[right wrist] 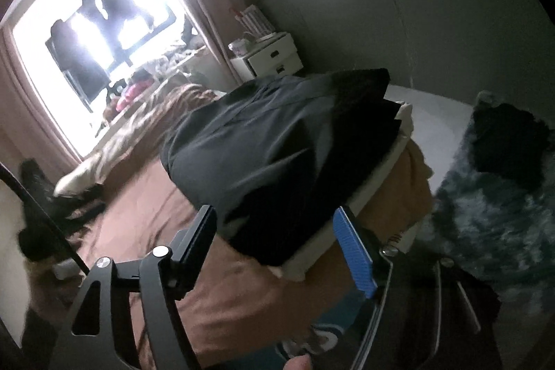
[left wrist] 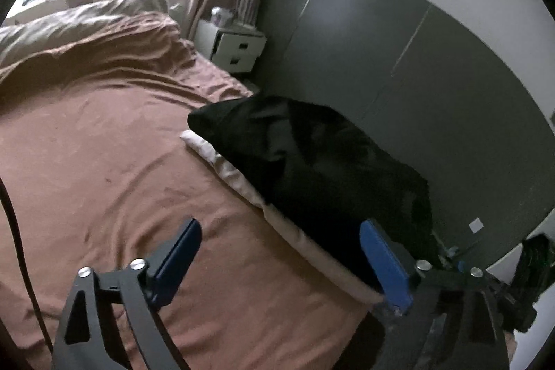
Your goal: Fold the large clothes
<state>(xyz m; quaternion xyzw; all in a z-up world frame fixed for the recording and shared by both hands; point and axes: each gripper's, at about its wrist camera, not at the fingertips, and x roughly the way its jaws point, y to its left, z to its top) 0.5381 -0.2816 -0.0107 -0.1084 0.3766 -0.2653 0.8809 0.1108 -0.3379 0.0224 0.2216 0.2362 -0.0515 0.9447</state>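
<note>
- Releasing: the dark folded garment (left wrist: 312, 162) lies on a pale cloth (left wrist: 242, 182) at the bed's (left wrist: 104, 162) right edge.
- Left gripper (left wrist: 281, 260) and right gripper (right wrist: 277, 248): jaws apart, nothing held.
- Both should be withdrawn clear, so the fold is not dragged.

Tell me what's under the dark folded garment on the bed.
The dark folded garment lies on a cream folded layer, whose edge sticks out along its side, on the brown bedsheet. Anything else between them is covered.

Black tongs (left wrist: 279, 257), blue pads (right wrist: 354, 254), silver screws (left wrist: 138, 264).
</note>
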